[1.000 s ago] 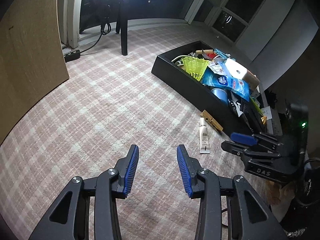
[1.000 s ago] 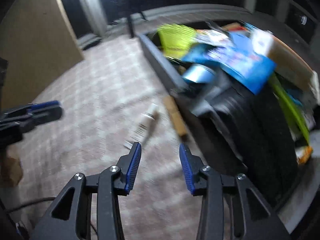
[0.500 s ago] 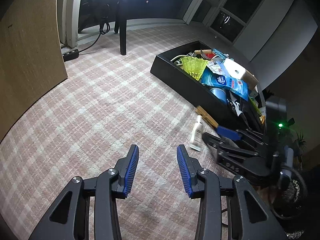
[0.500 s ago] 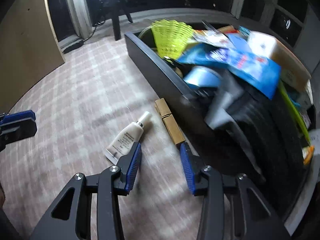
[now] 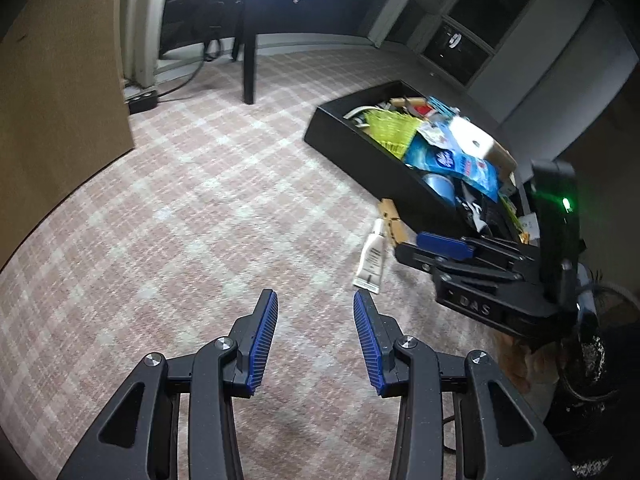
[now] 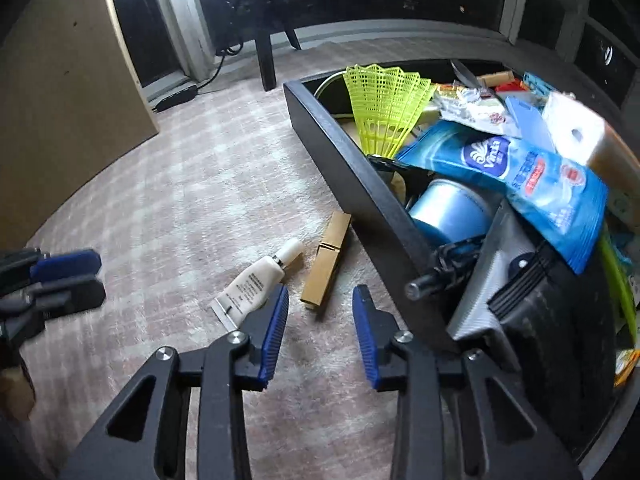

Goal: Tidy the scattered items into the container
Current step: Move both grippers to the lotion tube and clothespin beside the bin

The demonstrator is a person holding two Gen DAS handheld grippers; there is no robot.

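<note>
The black container (image 6: 360,184) sits on the plaid carpet (image 5: 180,220), crammed; its far-right end is cut off. Just beside its near wall lie a wooden clothespin (image 6: 326,266) and a white tube (image 6: 256,284), apart from each other. The right gripper (image 6: 320,300) hovers over the clothespin, jaws closing, nothing pinched. The left gripper (image 5: 315,304) stands open and empty, well away from the container.

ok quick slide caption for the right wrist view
Right gripper, jaws closing and empty, above a wooden clothespin and white tube on the carpet beside the full black container.
</note>
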